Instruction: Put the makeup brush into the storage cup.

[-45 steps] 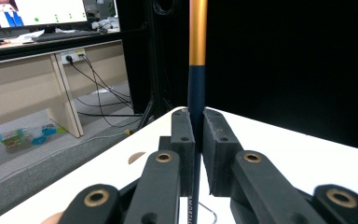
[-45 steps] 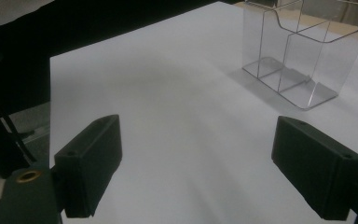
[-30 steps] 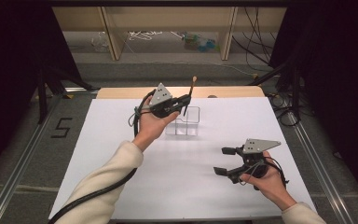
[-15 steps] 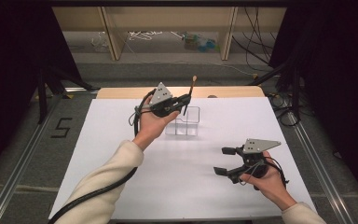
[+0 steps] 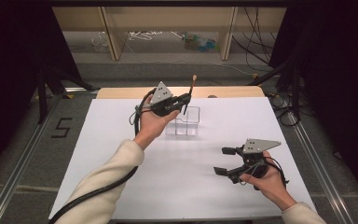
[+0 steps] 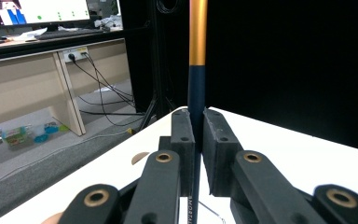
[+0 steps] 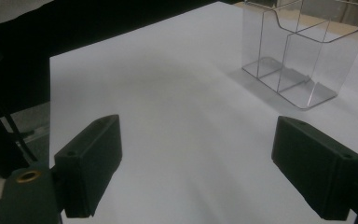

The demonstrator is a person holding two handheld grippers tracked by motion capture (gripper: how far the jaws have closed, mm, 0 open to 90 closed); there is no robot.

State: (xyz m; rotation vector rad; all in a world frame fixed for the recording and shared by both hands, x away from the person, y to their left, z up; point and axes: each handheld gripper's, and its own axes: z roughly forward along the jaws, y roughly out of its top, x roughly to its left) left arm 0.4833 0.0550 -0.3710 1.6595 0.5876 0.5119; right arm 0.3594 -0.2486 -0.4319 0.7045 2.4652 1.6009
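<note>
My left gripper (image 5: 185, 99) hovers over the clear plastic holder (image 5: 182, 122) at the table's middle back, shut on a thin brush (image 5: 190, 92) that stands nearly upright. In the left gripper view the brush (image 6: 197, 70), dark blue below and orange-gold above, is pinched between the pads of my left gripper (image 6: 198, 144). My right gripper (image 5: 224, 161) is held low over the white table at the front right, jaws wide apart with nothing between them. In the right gripper view my right gripper (image 7: 196, 163) points across the table toward the clear holder (image 7: 298, 51), which has several compartments.
A white sheet (image 5: 121, 135) covers the table, with a wooden strip (image 5: 121, 92) along its far edge. Metal rails (image 5: 23, 154) run along both sides. Shelving and cables (image 5: 144, 35) lie beyond the table, and black curtains flank it.
</note>
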